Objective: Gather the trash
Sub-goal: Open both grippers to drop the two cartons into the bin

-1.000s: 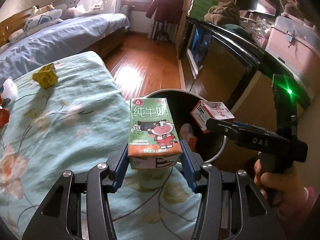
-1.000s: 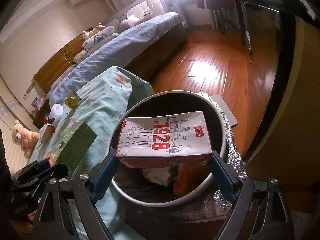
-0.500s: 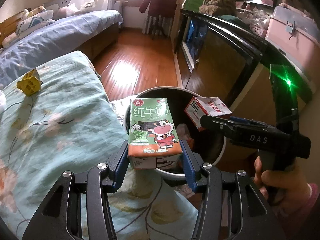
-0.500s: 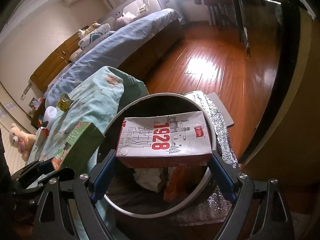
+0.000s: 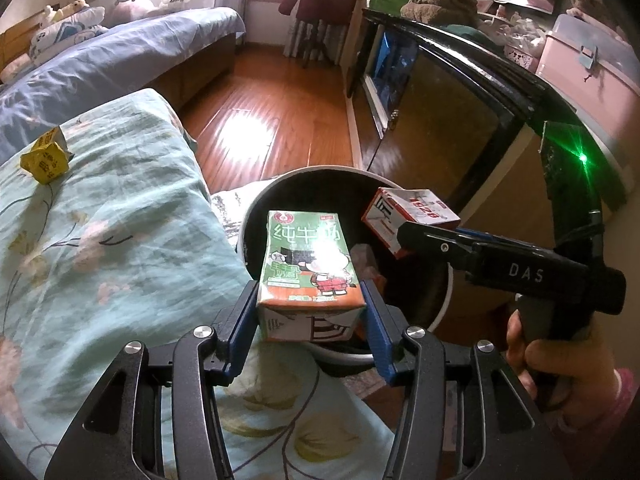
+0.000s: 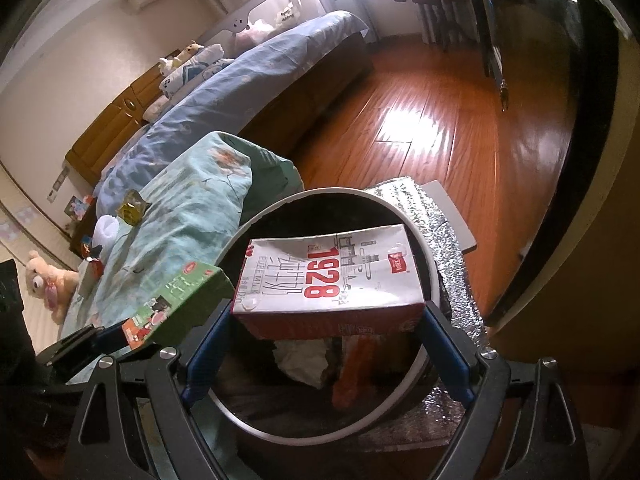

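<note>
Hand-held gripper [image 6: 326, 320] over bin rim [image 6: 416, 224], floor [image 6: 440, 128] open

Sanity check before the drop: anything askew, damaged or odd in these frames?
Nothing spilled. The white-and-red milk carton looks dented along its top face, held lengthwise in the right gripper over the trash bin. The left gripper holds the green milk carton over the bin's near rim. A crumpled yellow carton is on the floral quilt.
</note>
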